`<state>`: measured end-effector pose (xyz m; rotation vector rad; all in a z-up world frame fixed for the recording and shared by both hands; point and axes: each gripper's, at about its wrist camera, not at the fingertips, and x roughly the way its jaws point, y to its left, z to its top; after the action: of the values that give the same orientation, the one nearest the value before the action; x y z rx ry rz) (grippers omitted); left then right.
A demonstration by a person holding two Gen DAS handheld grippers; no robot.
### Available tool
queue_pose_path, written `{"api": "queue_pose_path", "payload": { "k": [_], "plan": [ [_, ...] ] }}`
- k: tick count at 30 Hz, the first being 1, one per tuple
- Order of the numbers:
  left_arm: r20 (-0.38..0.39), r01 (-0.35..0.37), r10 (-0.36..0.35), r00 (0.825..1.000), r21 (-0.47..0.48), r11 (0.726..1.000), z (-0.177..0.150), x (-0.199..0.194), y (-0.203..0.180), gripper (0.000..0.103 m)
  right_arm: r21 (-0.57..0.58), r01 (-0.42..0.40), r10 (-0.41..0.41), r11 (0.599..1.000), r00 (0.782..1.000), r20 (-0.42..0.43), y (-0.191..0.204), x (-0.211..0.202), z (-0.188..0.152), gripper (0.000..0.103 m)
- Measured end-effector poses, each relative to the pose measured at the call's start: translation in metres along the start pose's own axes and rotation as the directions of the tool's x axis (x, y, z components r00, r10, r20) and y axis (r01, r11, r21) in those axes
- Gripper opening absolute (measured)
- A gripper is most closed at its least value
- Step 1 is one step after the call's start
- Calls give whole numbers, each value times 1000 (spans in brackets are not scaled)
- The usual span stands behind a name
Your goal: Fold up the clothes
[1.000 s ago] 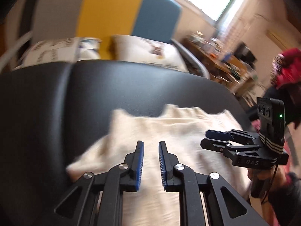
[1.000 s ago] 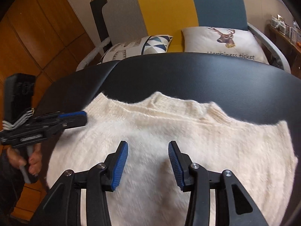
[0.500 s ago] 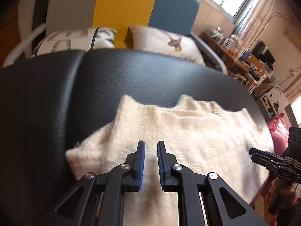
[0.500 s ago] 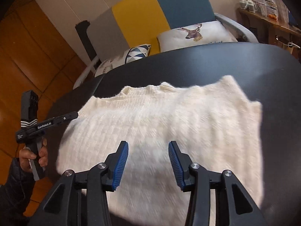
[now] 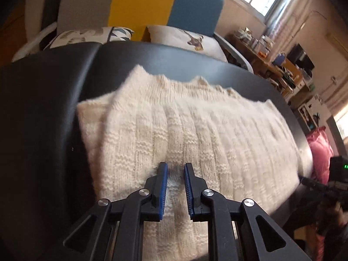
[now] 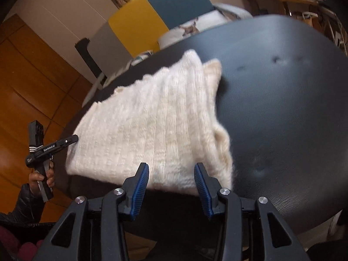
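Cream cable-knit sweater [image 5: 195,134], flat on black padded table [image 6: 282,108], now fills more of both views than before. Left gripper [image 5: 175,187], jaws narrowly parted and empty, sits over its near hem; right gripper [image 6: 171,187], spread wide, hangs just short of the near edge.

Both wrist views close, low, sharing sweater [image 5: 184,130].

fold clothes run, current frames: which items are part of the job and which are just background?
Job:
- cream knit sweater, folded, lying on the black padded surface
- left tongs, slightly open, empty
- right tongs, open, empty

Background:
- grey, yellow and blue chair
- deer cushion
- patterned cushion
- cluttered shelf
- pink item
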<state>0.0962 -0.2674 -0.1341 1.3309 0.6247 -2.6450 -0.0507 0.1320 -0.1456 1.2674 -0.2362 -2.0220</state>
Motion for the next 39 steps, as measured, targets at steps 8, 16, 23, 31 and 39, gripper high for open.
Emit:
{"api": "queue_pose_path", "payload": {
  "k": [8, 16, 23, 31, 39],
  "plan": [
    [30, -18, 16, 999, 79, 997, -7, -13, -37, 24, -79, 20, -23, 997, 999, -26, 1, 17, 24, 44],
    [1, 4, -4, 1000, -24, 1000, -21, -3, -16, 28, -47, 6, -7, 999, 1000, -16, 0, 18, 36, 44],
    [72, 64, -50, 996, -200, 978, -3, -29, 27, 38, -105, 5, 0, 994, 999, 48, 37, 31, 91, 44],
    [114, 105, -71, 991, -323, 941, 5, -52, 88, 56, -277, 37, -74, 960, 989, -127, 109, 100, 86, 44],
    [40, 327, -343, 939, -419, 847, 19, -22, 142, 73, -180, 50, -85, 982, 978, -192, 93, 124, 73, 44]
  ]
}}
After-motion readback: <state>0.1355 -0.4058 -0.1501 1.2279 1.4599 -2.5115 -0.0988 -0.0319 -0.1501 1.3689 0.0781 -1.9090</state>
